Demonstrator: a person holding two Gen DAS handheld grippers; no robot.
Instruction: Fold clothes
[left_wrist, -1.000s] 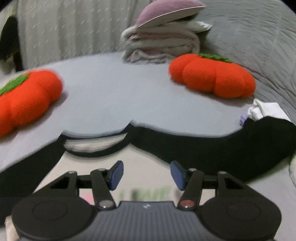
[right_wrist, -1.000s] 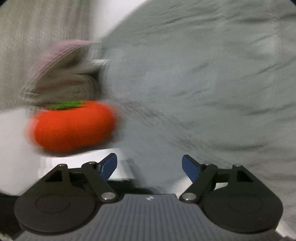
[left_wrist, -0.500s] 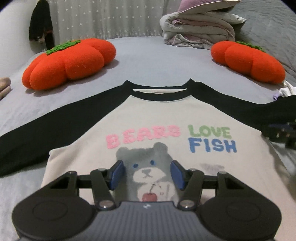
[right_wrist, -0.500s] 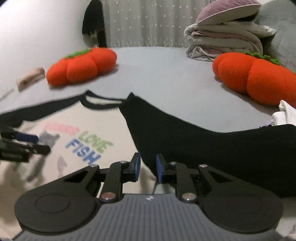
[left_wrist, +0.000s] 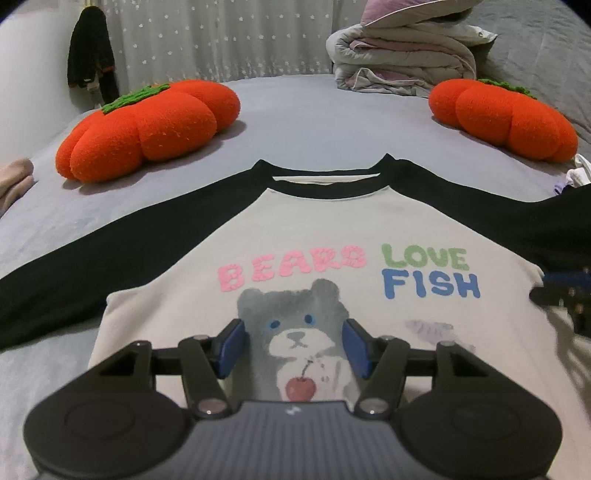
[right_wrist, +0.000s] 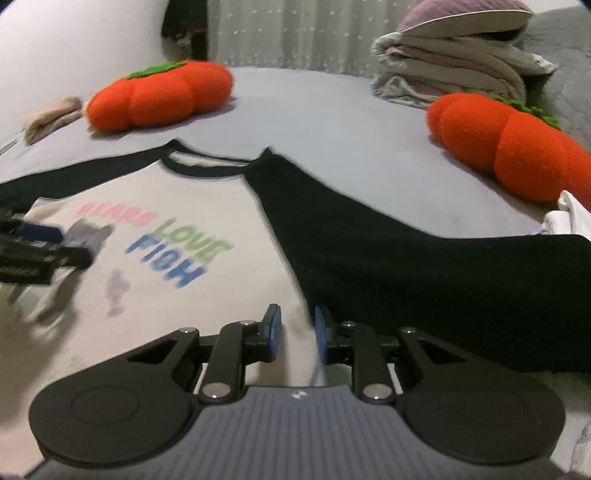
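Observation:
A cream shirt with black raglan sleeves lies flat, face up, on the grey bed; it shows a bear print and the words BEARS LOVE FISH. My left gripper hovers open over the bear's face with nothing between its fingers. My right gripper is low over the seam where the cream body meets the black right sleeve. Its jaws stand a narrow gap apart and are opening; cloth shows behind the gap, not pinched. Each gripper shows at the edge of the other's view: the right gripper, the left gripper.
Two orange pumpkin cushions lie beyond the shirt's shoulders. A pile of folded bedding sits at the back right. A white cloth lies by the right sleeve's end, a beige cloth at the far left.
Both views swung down from the cushions and quilt onto the shirt. The right jaws went from wide apart to a narrow gap. The left gripper settled over the bear print, still open.

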